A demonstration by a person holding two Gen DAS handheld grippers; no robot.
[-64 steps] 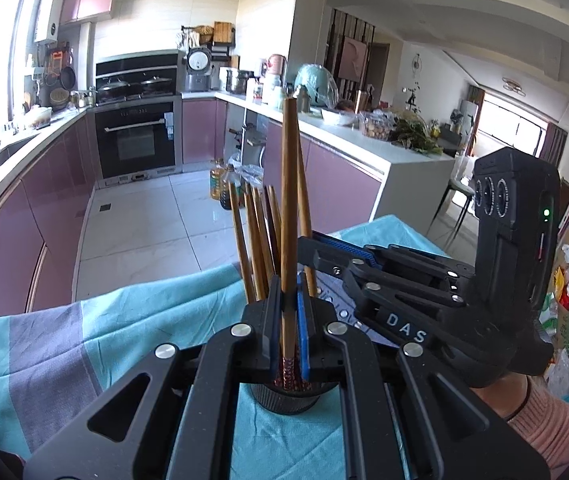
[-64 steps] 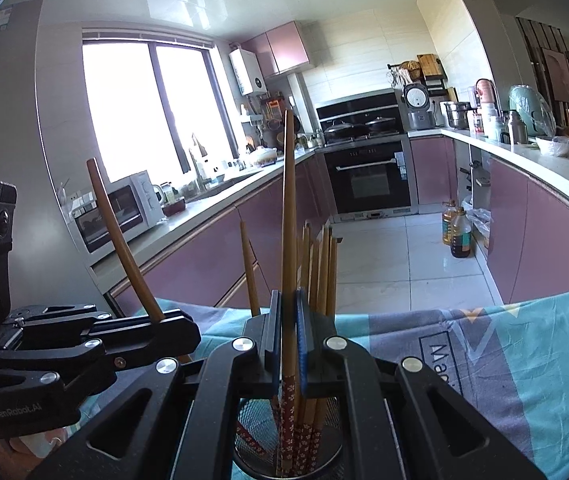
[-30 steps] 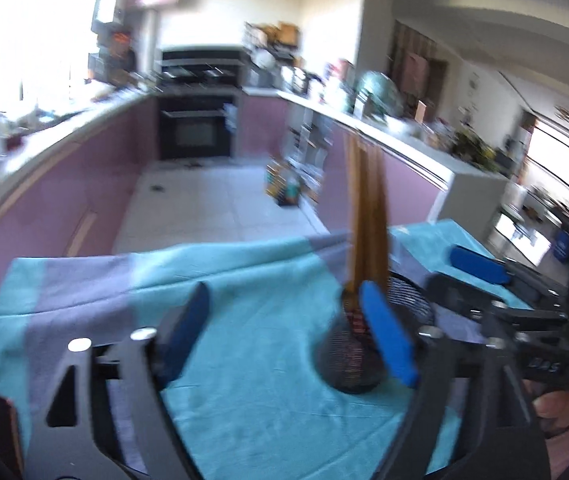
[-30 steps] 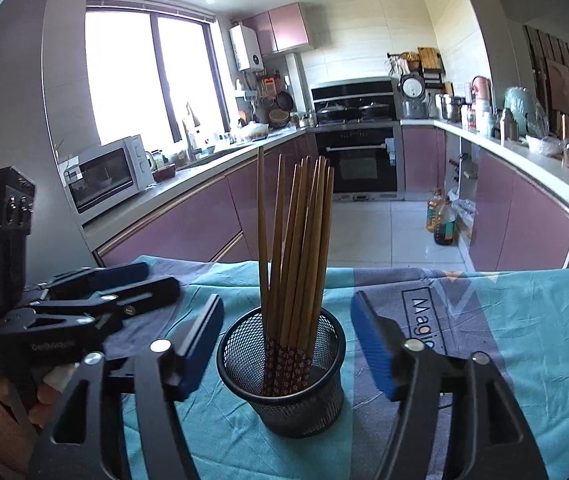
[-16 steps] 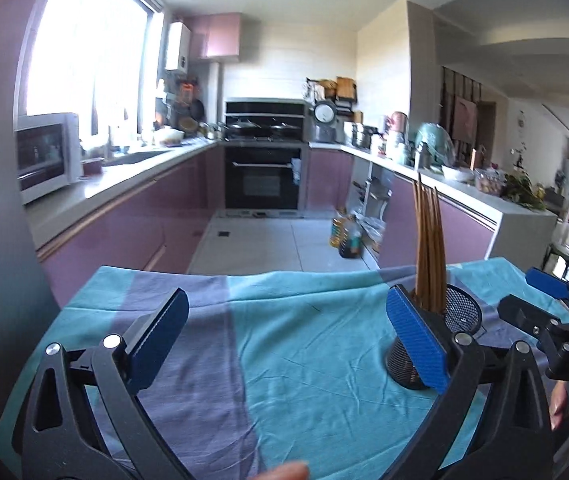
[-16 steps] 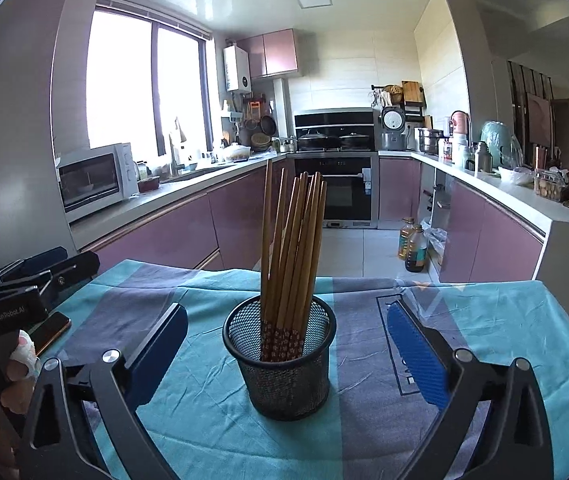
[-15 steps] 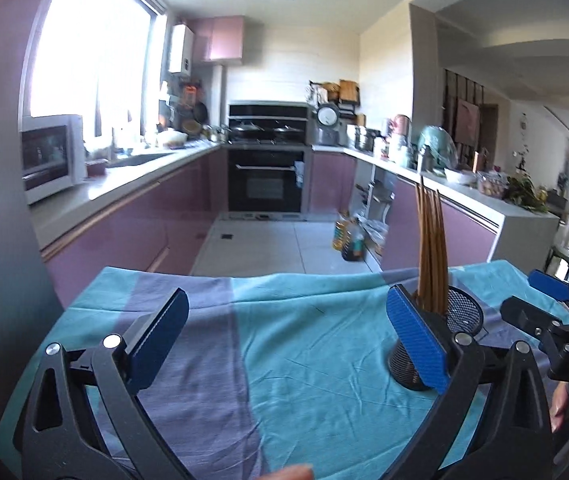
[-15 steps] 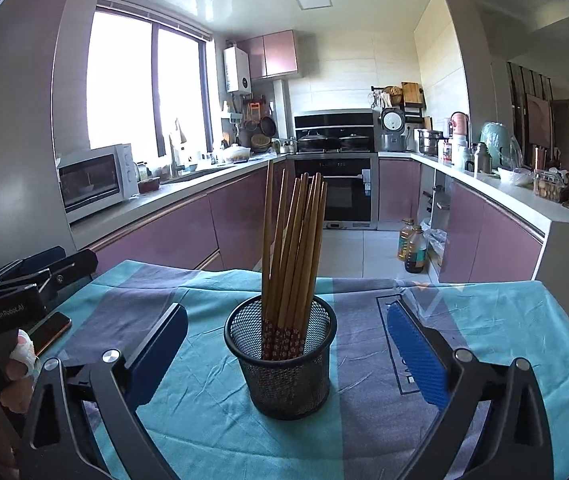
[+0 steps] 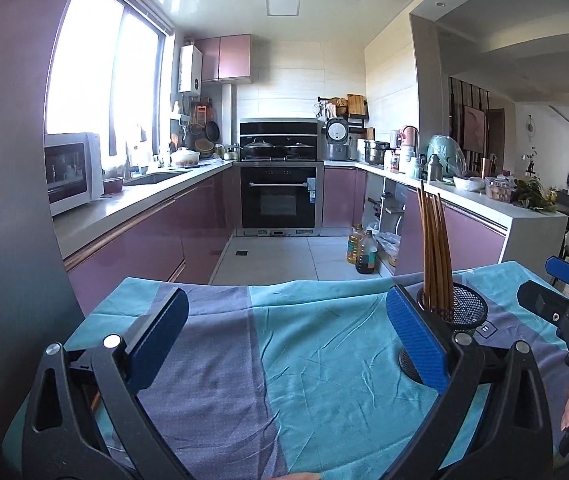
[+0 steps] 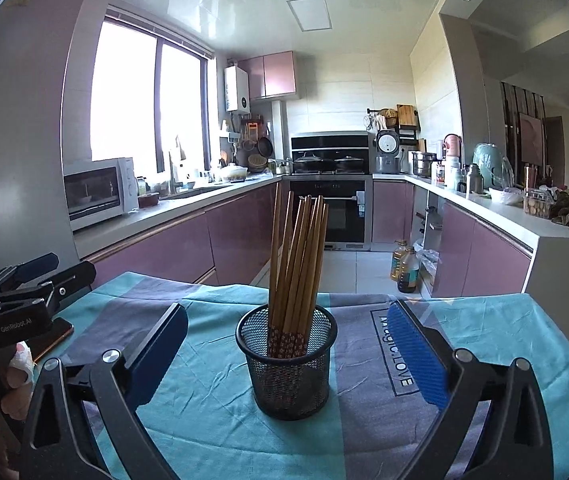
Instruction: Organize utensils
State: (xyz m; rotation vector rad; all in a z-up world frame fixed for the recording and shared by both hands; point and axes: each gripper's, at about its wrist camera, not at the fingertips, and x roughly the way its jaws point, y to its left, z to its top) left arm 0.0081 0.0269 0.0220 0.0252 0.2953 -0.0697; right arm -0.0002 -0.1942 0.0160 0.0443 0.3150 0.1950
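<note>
Item: mesh cup (image 10: 286, 364), black wire, upright on the cloth (image 10: 220, 420) that covers the worktop. Contents: chopsticks (image 10: 296, 264), wooden, bundled, patterned ends down, tops fanned and leaning on the cup's rim; judged stowed, so the sorting looks done. Right gripper (image 10: 286, 354): near side of the cup, jaws wide, empty, the cup framed between them untouched. Left gripper (image 9: 284, 338): left of the cup, jaws wide, empty, over bare cloth. Phone (image 10: 50, 338): left of the cup, at the cloth's edge. No loose utensils visible near the cup.
</note>
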